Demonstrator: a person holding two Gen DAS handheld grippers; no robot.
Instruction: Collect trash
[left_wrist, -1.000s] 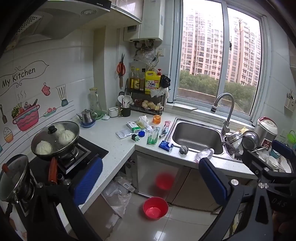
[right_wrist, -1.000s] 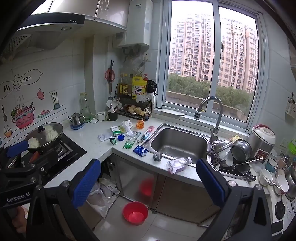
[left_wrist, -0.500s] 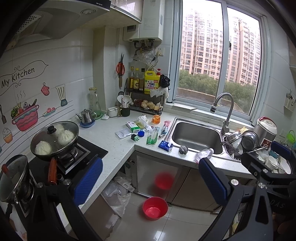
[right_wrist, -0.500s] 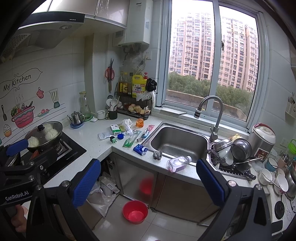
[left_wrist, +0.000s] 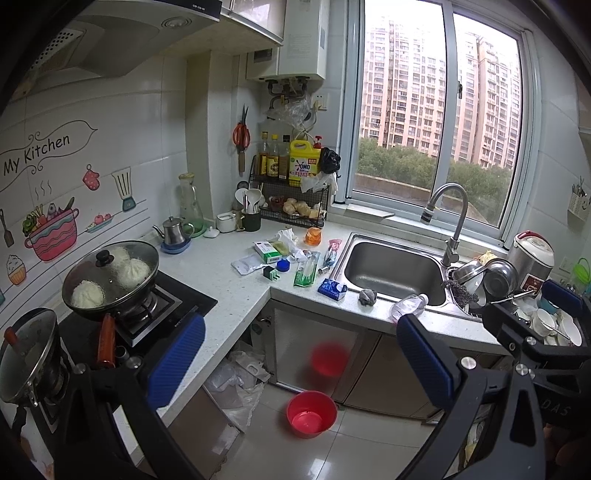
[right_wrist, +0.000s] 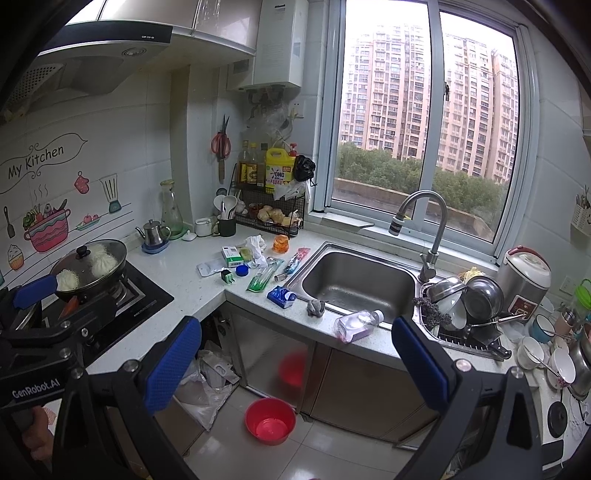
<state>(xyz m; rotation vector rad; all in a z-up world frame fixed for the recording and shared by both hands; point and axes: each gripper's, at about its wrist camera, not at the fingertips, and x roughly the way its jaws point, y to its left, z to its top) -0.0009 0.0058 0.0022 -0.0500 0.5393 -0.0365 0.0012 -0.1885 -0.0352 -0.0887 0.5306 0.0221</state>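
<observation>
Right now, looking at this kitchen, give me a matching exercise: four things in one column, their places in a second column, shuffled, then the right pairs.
Things:
1. red basin
2. clear bottle
3. lidded pan
4. blue packet

Places:
A. on the stove burner
B. lying on the counter edge in front of the sink
C. on the floor by the cabinets
D. on the counter left of the sink's front corner

Pairs: 1-C, 2-B, 3-A, 4-D
</observation>
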